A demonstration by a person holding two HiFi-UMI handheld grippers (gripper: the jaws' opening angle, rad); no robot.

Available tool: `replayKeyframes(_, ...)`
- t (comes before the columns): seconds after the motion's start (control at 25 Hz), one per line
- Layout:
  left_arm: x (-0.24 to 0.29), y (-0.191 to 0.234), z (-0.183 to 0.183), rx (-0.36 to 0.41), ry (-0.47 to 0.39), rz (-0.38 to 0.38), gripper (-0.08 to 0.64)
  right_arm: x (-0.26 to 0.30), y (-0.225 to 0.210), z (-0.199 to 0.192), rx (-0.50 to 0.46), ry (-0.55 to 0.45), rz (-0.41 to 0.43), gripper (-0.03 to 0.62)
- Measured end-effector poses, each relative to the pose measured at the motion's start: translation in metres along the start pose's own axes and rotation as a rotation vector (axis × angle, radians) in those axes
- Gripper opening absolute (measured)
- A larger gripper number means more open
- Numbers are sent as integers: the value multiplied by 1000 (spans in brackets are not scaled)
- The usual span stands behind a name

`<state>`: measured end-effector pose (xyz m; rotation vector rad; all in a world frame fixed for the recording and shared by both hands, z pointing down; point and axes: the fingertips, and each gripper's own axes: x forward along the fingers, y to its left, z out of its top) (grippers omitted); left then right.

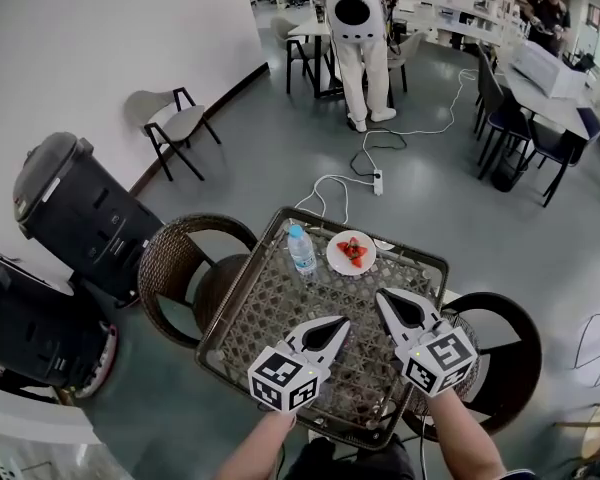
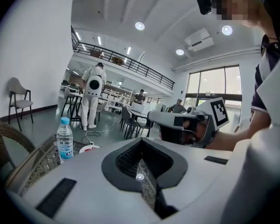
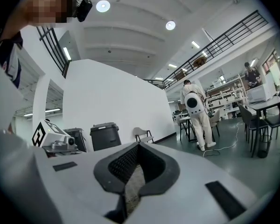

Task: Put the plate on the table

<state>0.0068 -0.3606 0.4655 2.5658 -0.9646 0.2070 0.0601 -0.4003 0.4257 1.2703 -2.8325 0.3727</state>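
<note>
L tool point(image 1: 340, 322): jaws fully together, nothing btwn them, touching nothing. R tool point(image 1: 383, 296): same, shut tight & empty. Both hang over the near half of the wicker tabletop point(image 1: 270, 313), side by side, tips pointing away from the person. Plate point(image 1: 333, 259) w/ red food point(image 1: 352, 250) sits on the tabletop's far side, just right of a water bottle point(image 1: 301, 248), apart from both tools.

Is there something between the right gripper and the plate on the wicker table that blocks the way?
Nothing visible does. In the head view only the bare top of the wicker table lies between the right gripper and the plate. The water bottle stands to the plate's left, off that line.
</note>
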Motion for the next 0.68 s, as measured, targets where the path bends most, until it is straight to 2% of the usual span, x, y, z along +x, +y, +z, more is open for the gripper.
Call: replayKeyframes(0.68, -9, -3, 3, 16, 5, -14, 5, -5, 4, 5, 14, -21, -37, 3)
